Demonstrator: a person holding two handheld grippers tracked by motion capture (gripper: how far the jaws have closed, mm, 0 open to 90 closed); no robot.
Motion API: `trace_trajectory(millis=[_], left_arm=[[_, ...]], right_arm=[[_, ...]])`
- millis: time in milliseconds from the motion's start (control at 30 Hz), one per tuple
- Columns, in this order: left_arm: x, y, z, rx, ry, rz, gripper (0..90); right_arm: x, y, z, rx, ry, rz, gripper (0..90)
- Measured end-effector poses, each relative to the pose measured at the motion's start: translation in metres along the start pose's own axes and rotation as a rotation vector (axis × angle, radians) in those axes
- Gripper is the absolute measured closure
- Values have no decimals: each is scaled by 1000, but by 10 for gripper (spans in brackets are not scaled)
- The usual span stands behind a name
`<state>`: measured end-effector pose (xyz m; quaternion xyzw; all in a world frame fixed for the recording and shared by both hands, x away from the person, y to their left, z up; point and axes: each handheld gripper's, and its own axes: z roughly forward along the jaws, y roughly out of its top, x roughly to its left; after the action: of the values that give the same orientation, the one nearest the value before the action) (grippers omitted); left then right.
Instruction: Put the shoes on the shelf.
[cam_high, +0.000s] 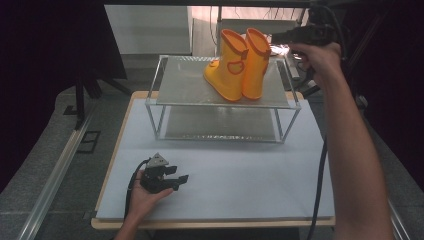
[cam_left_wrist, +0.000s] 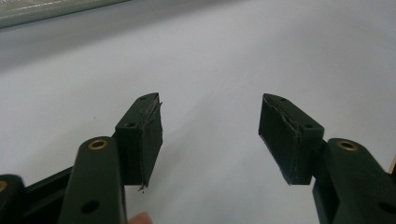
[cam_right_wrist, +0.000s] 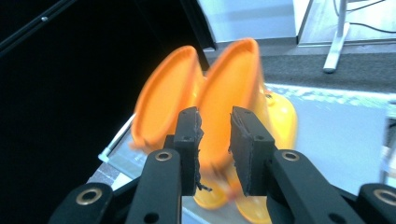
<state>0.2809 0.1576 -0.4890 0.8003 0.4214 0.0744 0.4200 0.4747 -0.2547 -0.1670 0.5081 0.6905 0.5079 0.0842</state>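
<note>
A pair of yellow rubber boots with orange trim stands upright on the top shelf of a metal rack (cam_high: 185, 85): the left boot (cam_high: 227, 65) and the right boot (cam_high: 256, 60) touch side by side. My right gripper (cam_high: 278, 38) hovers just right of the right boot's top rim. In the right gripper view its jaws (cam_right_wrist: 215, 140) stand apart with nothing pressed between the pads, and both boot openings (cam_right_wrist: 163, 100) (cam_right_wrist: 233, 88) lie blurred just beyond them. My left gripper (cam_high: 175, 181) rests low on the white board, open and empty (cam_left_wrist: 210, 135).
The rack has a lower mesh shelf (cam_high: 220, 125) and thin corner posts. It stands at the back of the white tabletop (cam_high: 240, 175), which has a wooden edge. Dark curtains flank both sides. A cable (cam_high: 320, 180) hangs from the right gripper along the forearm.
</note>
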Motion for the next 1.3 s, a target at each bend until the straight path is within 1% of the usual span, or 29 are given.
trace_trajectory(millis=[100,167,233,333,467,567,700,733,767,867,900,1067,1300], left_arm=[[-2,1,1,3,1,3,399],[-4,1,2,7,2,8,399],[-6,1,5,16,2,10,399],[-8,1,7,23,-1,13,399],[-7,0,8,24,0,10,399],[-6,-1,7,20,1,8,399],[-3,-1,5,16,5,5,399],[-3,-1,5,15,5,4,399],[-2,-1,4,16,6,2,399],[-2,-1,4,12,6,-2,399],[-1,-1,3,11,6,-2,398],[-2,-1,4,15,4,4,398],[-2,-1,2,9,3,-1,398]], right_arm=[[-13,-18,-12,-9,8,3,743],[-21,-30,-15,0,0,-3,753],[-29,-40,-13,12,-5,-4,760],[-40,-56,-5,31,-11,-1,773],[-54,-76,14,61,-8,7,781],[-61,-87,29,78,-11,4,797],[-66,-97,45,92,-30,1,808],[-68,-99,48,88,-33,-2,809],[-69,-100,50,92,-31,5,809],[-71,-104,58,96,-38,2,807],[-71,-105,59,94,-38,6,807],[-71,-111,66,90,-65,-16,809],[-74,-117,75,92,-82,-9,858]])
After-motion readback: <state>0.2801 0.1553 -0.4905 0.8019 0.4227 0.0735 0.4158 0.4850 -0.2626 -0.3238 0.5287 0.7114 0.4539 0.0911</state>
